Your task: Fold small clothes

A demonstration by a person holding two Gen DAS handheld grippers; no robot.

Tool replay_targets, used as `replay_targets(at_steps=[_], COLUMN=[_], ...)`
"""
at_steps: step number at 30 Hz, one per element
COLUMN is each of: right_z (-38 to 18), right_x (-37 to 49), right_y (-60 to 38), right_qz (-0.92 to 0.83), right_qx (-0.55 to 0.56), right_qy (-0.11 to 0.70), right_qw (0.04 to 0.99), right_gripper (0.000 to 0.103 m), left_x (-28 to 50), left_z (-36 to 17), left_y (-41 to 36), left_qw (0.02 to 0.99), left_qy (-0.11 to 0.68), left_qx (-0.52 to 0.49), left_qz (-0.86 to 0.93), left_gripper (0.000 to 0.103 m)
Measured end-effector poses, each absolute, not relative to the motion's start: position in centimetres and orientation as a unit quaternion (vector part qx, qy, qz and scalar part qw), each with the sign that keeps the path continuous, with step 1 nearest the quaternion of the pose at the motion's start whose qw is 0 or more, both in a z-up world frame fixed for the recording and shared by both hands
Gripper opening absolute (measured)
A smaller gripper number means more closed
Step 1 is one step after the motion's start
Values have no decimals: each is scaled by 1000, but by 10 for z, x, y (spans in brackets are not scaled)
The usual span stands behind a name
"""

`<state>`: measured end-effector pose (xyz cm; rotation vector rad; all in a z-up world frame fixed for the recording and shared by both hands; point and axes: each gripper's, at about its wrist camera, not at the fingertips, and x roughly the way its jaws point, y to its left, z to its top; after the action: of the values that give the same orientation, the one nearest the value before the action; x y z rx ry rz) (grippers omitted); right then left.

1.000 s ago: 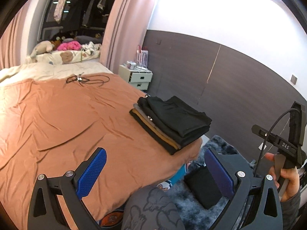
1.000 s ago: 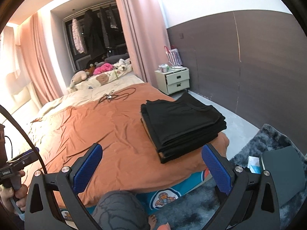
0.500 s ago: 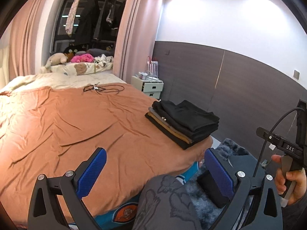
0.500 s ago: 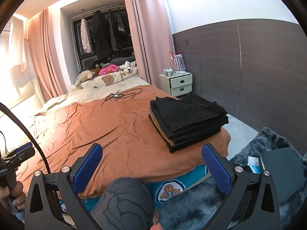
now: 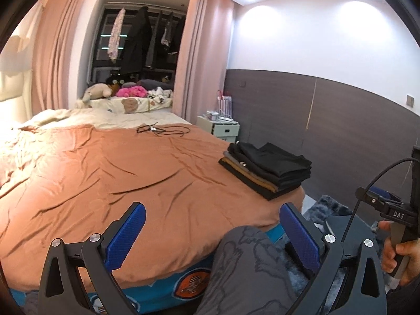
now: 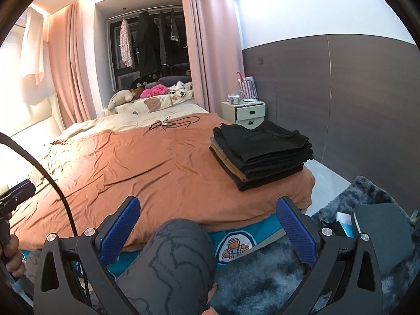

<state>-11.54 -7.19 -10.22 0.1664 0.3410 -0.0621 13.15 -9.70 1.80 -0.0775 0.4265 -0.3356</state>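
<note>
A stack of folded dark clothes (image 5: pixel 267 170) with one tan layer sits at the near right corner of the bed; it also shows in the right wrist view (image 6: pixel 262 152). My left gripper (image 5: pixel 212 233) is open and empty, held back from the bed's foot edge, well short of the stack. My right gripper (image 6: pixel 210 228) is open and empty too, over my knee (image 6: pixel 178 257) in grey printed trousers. The right gripper's handle (image 5: pixel 393 215) shows at the right of the left wrist view.
The bed has an orange sheet (image 5: pixel 118 173) with a tangled black cable (image 5: pixel 160 130) at its far side. A white nightstand (image 6: pixel 244 111) stands by the dark wall. A grey shaggy rug (image 6: pixel 341 236) and a dark box (image 6: pixel 380 231) lie on the floor.
Both grippers have pulled back and tilted up, so the bed and stack look farther away and more of the room shows. Both stay open and empty.
</note>
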Motion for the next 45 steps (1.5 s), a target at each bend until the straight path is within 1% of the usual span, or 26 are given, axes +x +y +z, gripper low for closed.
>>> replay_targets(at_steps=[10, 15, 19, 27, 45], right_z=[-118, -117, -120, -135, -127], right_x=[-134, -143, -146, -137, -138], right_y=[-39, -29, -28, -25, -1], right_qz=[-25, -23, -21, -18, -9], right_qx=[57, 52, 52, 50, 34], right_qy=[172, 160, 149, 165, 166], right_qw=[983, 985, 987, 985, 985], right_gripper=[103, 103, 103, 103, 103], left_x=[92, 81, 78, 81, 79], left_z=[-1, -8, -11, -13, -14], left_y=[-64, -61, -63, -67, -62], left_qw=[971, 972, 971, 970, 971], left_qy=[204, 202, 202, 203, 204], left_qx=[-27, -21, -23, -17, -23], left_qz=[-126, -120, -125, -130, -126], left_gripper=[102, 102, 102, 102, 103])
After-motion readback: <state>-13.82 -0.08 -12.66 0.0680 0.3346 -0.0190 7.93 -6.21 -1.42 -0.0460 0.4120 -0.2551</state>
